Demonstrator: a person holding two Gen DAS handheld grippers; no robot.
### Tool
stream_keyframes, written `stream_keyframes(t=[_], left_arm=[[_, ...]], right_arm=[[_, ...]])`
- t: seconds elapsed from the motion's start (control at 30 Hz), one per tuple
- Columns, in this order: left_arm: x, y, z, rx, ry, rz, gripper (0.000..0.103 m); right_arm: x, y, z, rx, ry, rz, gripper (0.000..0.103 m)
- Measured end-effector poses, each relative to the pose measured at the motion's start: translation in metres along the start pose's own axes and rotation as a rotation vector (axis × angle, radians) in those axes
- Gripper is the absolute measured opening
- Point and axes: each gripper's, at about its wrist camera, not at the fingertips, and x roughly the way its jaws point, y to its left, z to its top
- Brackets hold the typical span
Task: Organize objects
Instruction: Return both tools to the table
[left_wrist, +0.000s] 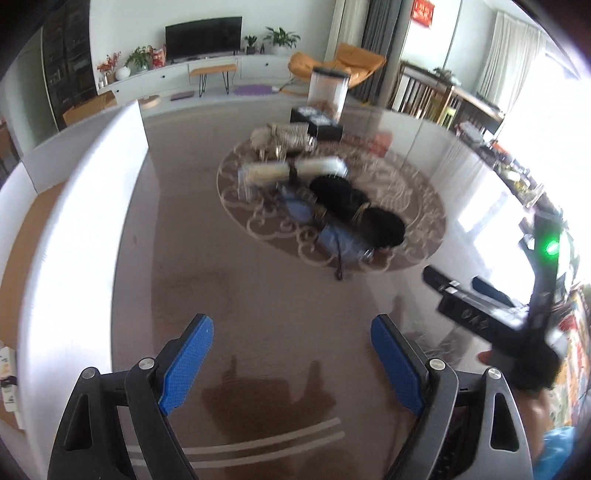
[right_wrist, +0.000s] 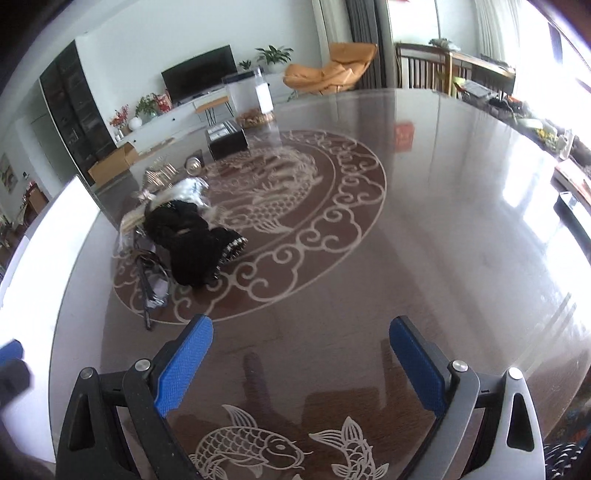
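Daylight floods in from windows (left_wrist: 546, 122) at about two to three o'clock in both views, blown out to pure white there. The glossy counter (left_wrist: 258, 295) throws back broad white glare along its right half and at its left rim, around nine o'clock. Soft dark reflections lie on the surface at six o'clock, between the fingers (left_wrist: 188, 365). The left wrist view is smeared: the pile of goods (left_wrist: 321, 192) at its centre looks soft and streaked. The right wrist view is sharper. Both bend strongly outward, with dark corners.
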Motion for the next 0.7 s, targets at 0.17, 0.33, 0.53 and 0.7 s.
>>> stream_keyframes(t=[0.17, 0.33, 0.53, 0.7], left_arm=[[0.038, 0.009, -0.007, -0.004, 0.045, 0.053, 0.087], [0.053, 0.012, -0.009, 0.000, 0.035, 0.075, 0.088], [0.055, 0.011, -0.012, 0.020, 0.013, 0.111, 0.097], [0.054, 0.015, -0.017, -0.001, -0.014, 0.120, 0.103]], right_arm=[[0.005, 0.000, -0.005, 0.000, 0.024, -0.022, 0.097], [0.006, 0.004, -0.009, -0.022, 0.027, -0.049, 0.097], [0.010, 0.015, -0.012, -0.083, 0.041, -0.097, 0.102], [0.010, 0.017, -0.014, -0.090, 0.043, -0.098, 0.103]])
